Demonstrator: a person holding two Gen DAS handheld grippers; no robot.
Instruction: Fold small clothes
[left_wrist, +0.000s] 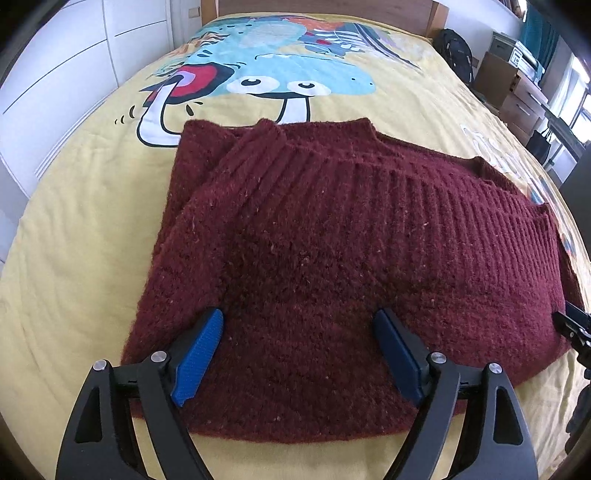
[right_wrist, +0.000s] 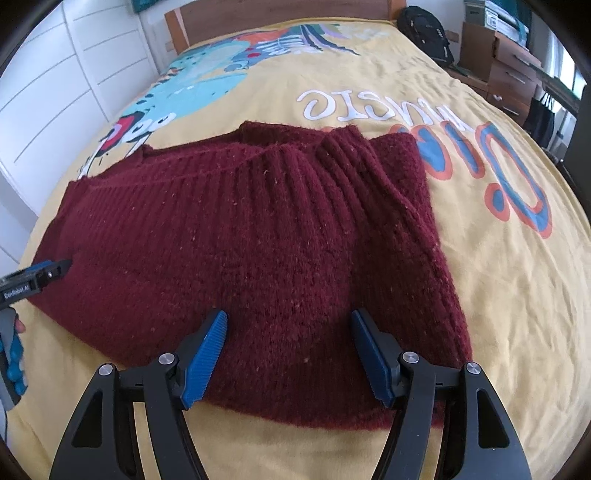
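A dark red knitted sweater (left_wrist: 314, 251) lies folded on the yellow bedspread (left_wrist: 85, 229), ribbed hem and collar toward the far side. It also shows in the right wrist view (right_wrist: 240, 243). My left gripper (left_wrist: 299, 317) is open and empty, jaws spread over the sweater's near edge. My right gripper (right_wrist: 288, 317) is open and empty, jaws spread over the near right part of the sweater. The left gripper's tip (right_wrist: 51, 273) shows at the sweater's left edge in the right wrist view. The right gripper's tip (left_wrist: 572, 325) shows at the right edge of the left wrist view.
The bedspread (right_wrist: 498, 295) carries a cartoon print (left_wrist: 266, 74) and lettering (right_wrist: 369, 103). White wardrobe doors (left_wrist: 55, 66) stand on the left. A wooden headboard (right_wrist: 280, 14), a black backpack (right_wrist: 424, 33) and wooden drawers (right_wrist: 506, 62) stand at the far right.
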